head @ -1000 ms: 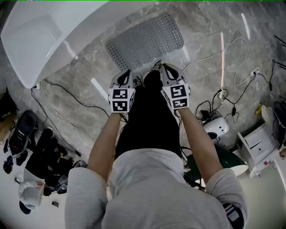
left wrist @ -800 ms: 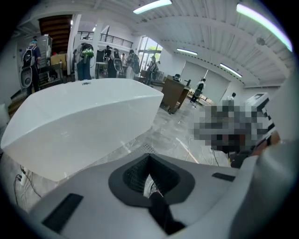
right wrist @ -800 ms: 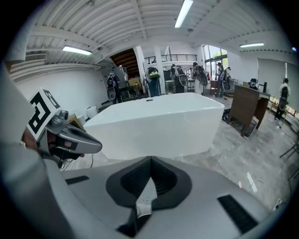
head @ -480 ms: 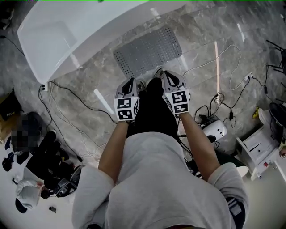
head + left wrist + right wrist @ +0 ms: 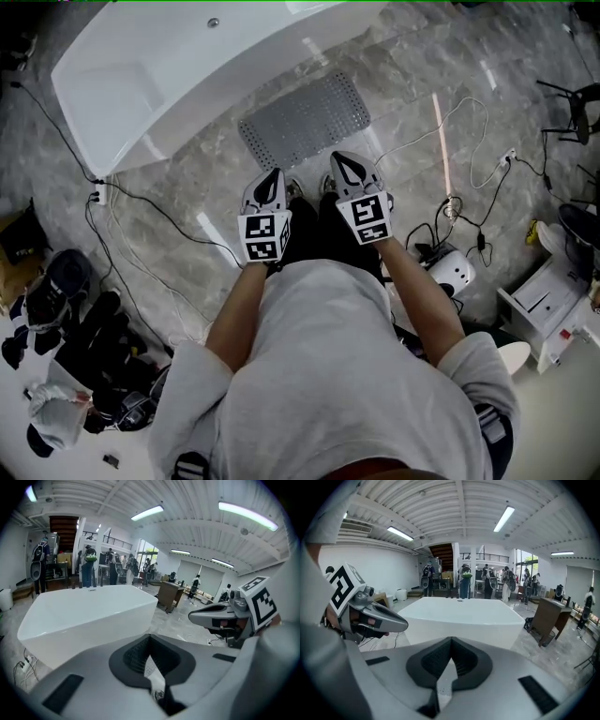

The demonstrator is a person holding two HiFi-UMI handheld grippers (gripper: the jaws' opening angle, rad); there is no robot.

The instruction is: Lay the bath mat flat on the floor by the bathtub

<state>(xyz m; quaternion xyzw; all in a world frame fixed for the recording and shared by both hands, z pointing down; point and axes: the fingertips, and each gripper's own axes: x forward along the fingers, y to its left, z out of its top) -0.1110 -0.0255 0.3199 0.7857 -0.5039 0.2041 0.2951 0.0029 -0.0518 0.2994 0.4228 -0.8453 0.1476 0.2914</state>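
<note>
Where the glossy bathtub (image 5: 169, 75) curves, a dotted mat (image 5: 305, 119) lies flat.

The tub (image 5: 169, 75) runs off the head view's top edge, so its far rim is cut away. The person's torso (image 5: 328, 375) covers the floor beneath, and the legs (image 5: 314, 225) hide the feet. Dark clutter (image 5: 66, 319) at the left edge is cut off and too murky to name. In their own views the left gripper (image 5: 149, 639) and right gripper (image 5: 451, 641) block the tub's base and the floor before it. Far figures (image 5: 89, 564) are too small to tell apart.
</note>
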